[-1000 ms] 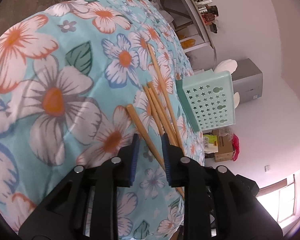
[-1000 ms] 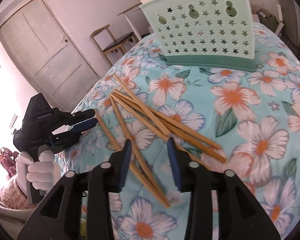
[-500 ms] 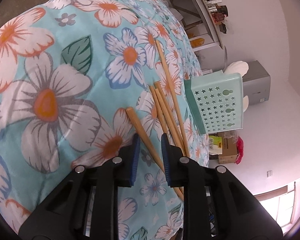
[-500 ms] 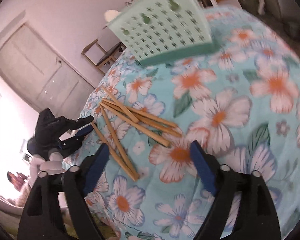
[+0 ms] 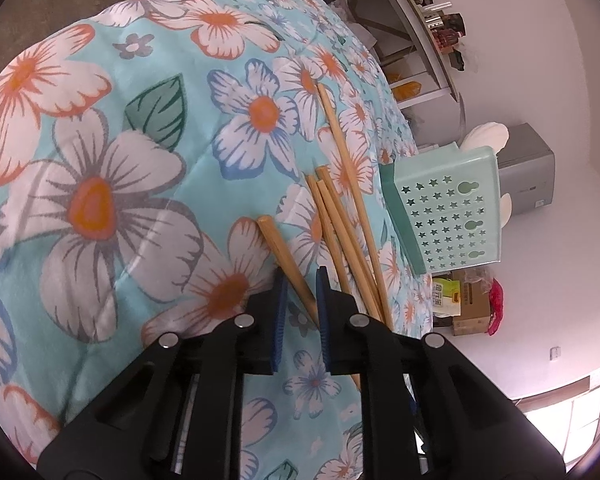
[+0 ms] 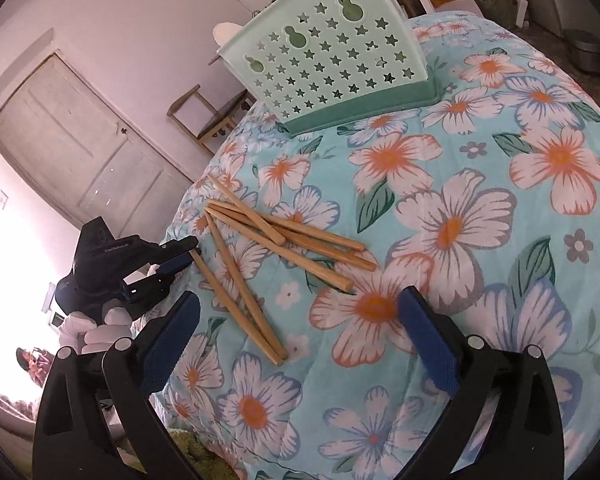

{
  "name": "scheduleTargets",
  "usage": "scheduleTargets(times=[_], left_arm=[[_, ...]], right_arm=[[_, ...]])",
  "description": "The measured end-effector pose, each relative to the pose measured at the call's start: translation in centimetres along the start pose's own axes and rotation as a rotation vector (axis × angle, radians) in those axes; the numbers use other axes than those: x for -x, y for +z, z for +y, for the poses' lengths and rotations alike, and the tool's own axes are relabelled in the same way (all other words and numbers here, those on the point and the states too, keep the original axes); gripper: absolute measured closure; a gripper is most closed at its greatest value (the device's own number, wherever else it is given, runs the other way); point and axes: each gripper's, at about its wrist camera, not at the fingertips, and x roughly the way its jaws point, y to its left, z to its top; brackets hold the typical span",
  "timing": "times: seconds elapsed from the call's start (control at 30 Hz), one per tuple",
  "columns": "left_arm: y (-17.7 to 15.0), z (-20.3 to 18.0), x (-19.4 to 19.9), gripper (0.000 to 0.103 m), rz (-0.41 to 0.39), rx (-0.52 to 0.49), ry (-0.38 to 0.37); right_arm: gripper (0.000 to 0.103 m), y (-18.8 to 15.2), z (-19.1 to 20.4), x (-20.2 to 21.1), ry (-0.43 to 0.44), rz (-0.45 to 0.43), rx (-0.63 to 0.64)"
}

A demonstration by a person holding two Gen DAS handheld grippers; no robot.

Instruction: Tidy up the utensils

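Clearly nearer, the left gripper (image 5: 300,280) straddles the nearest chopstick (image 5: 284,256), jaws narrowed around it, its length running away toward the holder (image 5: 448,208); right gripper (image 6: 300,316) hangs spread wide.

Bright daylight washes out the window (image 5: 556,420) and the right wrist view's left edge; fisheye bending curves the edges, shadows seem soft, focus stays sharp centrally.
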Motion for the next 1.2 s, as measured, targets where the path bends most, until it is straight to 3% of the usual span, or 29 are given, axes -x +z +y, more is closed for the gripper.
scheduleTargets(times=[0.17,0.33,0.57,0.8,0.97,1.2], left_arm=[[0.1,0.2,0.0,0.089,-0.005,-0.005,0.002],[-0.1,-0.6,0.2,0.09,-0.025,-0.079,0.028],[-0.6,-0.5,1.6,0.089,-0.068,-0.133,0.004],[0.3,1.0,1.5,0.087,-0.033,-0.032,-0.041],[1.0,2.3,1.0,0.084,0.005,0.098,-0.093],[1.5,2.7,0.5,0.084,0.016,0.215,-0.1]], right_arm=[[0.006,-0.1,0.1,0.0,-0.008,0.0,0.001],[0.006,-0.1,0.1,0.0,-0.009,0.016,0.0],[0.006,0.0,0.0,-0.1,0.0,0.023,-0.001],[0.006,0.3,-0.3,-0.3,0.017,0.039,-0.012],[0.006,0.2,-0.2,-0.2,0.019,0.034,-0.01],[0.006,0.2,-0.2,-0.2,0.024,0.029,-0.011]])
